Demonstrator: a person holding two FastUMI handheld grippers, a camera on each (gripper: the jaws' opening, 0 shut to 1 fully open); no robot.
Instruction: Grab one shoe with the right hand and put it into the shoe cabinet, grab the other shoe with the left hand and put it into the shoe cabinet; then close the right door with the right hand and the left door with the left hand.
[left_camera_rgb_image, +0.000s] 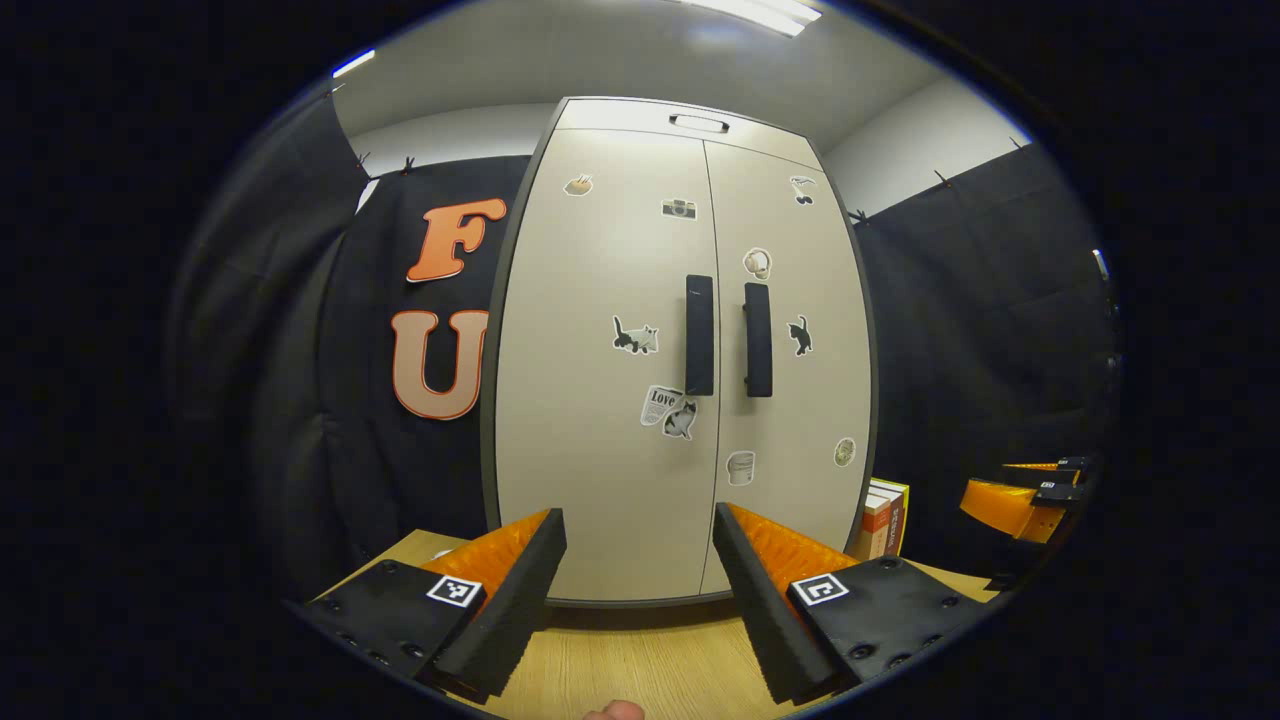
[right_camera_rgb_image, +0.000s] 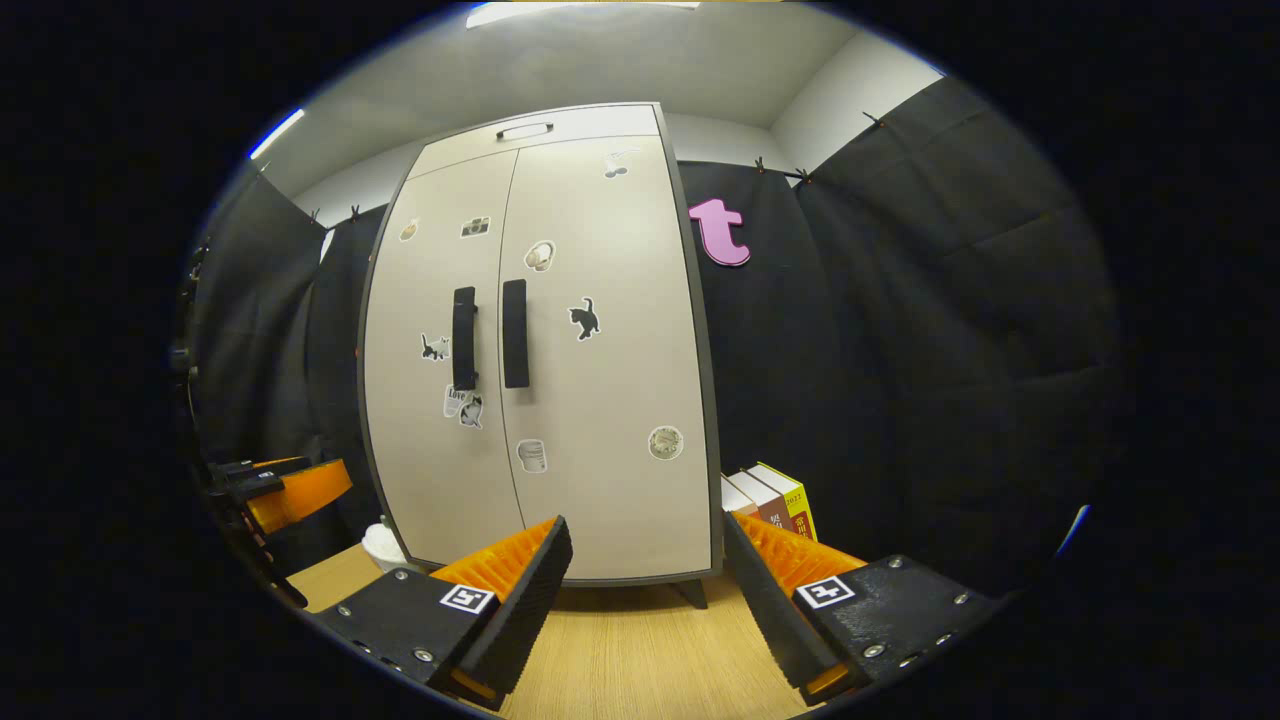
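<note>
Left gripper: jaws spread wide, nothing held, poised above the wooden table facing the shoe cabinet. Right gripper: likewise wide apart and empty, before the same cabinet. Left door and right door both sit flush, handles side by side at the centre seam. Books stand just right of the cabinet. Shoes cannot be located.
</note>
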